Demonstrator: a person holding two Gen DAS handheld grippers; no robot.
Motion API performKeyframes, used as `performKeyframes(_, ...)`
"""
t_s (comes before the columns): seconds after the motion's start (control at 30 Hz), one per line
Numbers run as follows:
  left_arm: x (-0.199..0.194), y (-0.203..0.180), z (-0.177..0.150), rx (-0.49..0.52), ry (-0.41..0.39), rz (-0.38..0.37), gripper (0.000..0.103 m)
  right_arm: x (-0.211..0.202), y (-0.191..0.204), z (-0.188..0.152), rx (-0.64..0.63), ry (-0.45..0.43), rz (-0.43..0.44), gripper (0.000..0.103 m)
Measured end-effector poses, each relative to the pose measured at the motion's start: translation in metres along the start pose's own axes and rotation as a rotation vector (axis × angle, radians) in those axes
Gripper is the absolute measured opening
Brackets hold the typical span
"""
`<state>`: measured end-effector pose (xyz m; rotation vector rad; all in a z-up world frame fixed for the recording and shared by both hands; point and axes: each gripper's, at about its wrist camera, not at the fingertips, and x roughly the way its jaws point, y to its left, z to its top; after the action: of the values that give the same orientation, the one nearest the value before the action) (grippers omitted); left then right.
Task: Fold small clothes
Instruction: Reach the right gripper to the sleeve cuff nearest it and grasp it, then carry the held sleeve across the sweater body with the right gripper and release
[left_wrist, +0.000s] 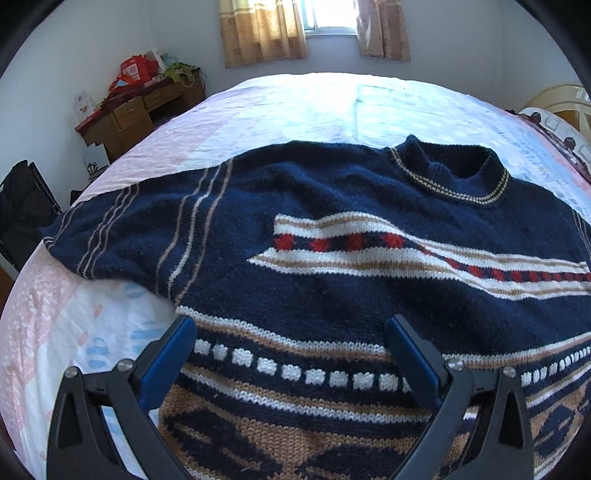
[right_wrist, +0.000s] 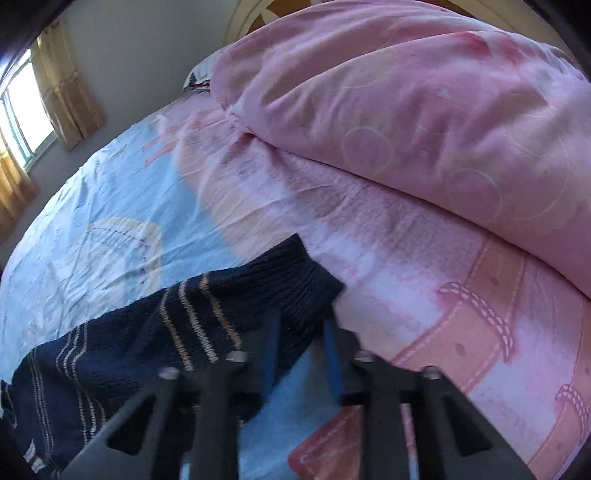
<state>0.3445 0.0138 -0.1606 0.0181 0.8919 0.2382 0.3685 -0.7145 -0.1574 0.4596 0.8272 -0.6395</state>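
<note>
A navy knit sweater (left_wrist: 332, 221) with tan, white and red bands lies flat on the bed, collar (left_wrist: 454, 177) at the far right, one sleeve (left_wrist: 122, 229) stretched to the left. My left gripper (left_wrist: 291, 328) is open, its blue fingers (left_wrist: 173, 354) spread over the sweater's lower patterned part. In the right wrist view the other sleeve (right_wrist: 192, 314) lies on the sheet with its ribbed cuff (right_wrist: 295, 273) toward the pillow. My right gripper (right_wrist: 301, 325) has its fingers narrowly apart around the cuff's near edge; the view is blurred, so the grip is unclear.
The bed sheet (left_wrist: 295, 107) is pink and pale blue. A pink pillow (right_wrist: 424, 110) lies beyond the cuff. A wooden desk (left_wrist: 140, 110) with bags stands at the far left; a curtained window (left_wrist: 314, 22) is behind the bed. A dark chair (left_wrist: 22, 210) stands left.
</note>
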Motion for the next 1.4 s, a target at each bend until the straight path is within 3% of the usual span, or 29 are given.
performKeyframes(0.13,-0.001,0.0,0.0,0.001,-0.005,-0.014,0.103,-0.012,0.011,-0.002,-0.025,-0.005,0.014,0.008)
performKeyframes(0.27,-0.003,0.003,-0.001,-0.012,-0.018,-0.037,0.103,-0.041,0.039,-0.002,-0.081,-0.065,0.06,0.008)
performKeyframes(0.43,-0.005,0.008,-0.001,-0.037,-0.027,-0.068,0.103,-0.088,0.105,-0.006,-0.199,-0.136,0.144,0.008)
performKeyframes(0.6,-0.008,0.012,-0.004,-0.059,-0.034,-0.109,0.103,-0.134,0.184,-0.03,-0.345,-0.179,0.243,0.008)
performKeyframes(0.83,-0.014,0.016,-0.006,-0.073,-0.069,-0.145,0.103,-0.169,0.291,-0.094,-0.56,-0.152,0.36,0.008)
performKeyframes(1.03,-0.014,0.017,-0.007,-0.079,-0.076,-0.169,0.103,-0.182,0.38,-0.183,-0.786,-0.125,0.442,0.008)
performKeyframes(1.27,-0.016,0.021,-0.009,-0.092,-0.087,-0.191,0.103,-0.163,0.439,-0.278,-0.936,-0.075,0.486,0.008)
performKeyframes(1.37,-0.015,0.021,-0.008,-0.094,-0.086,-0.201,0.103,-0.141,0.447,-0.301,-0.953,-0.003,0.514,0.01)
performKeyframes(1.4,-0.016,0.021,-0.008,-0.092,-0.083,-0.212,0.103,-0.134,0.446,-0.303,-0.95,0.027,0.511,0.018)
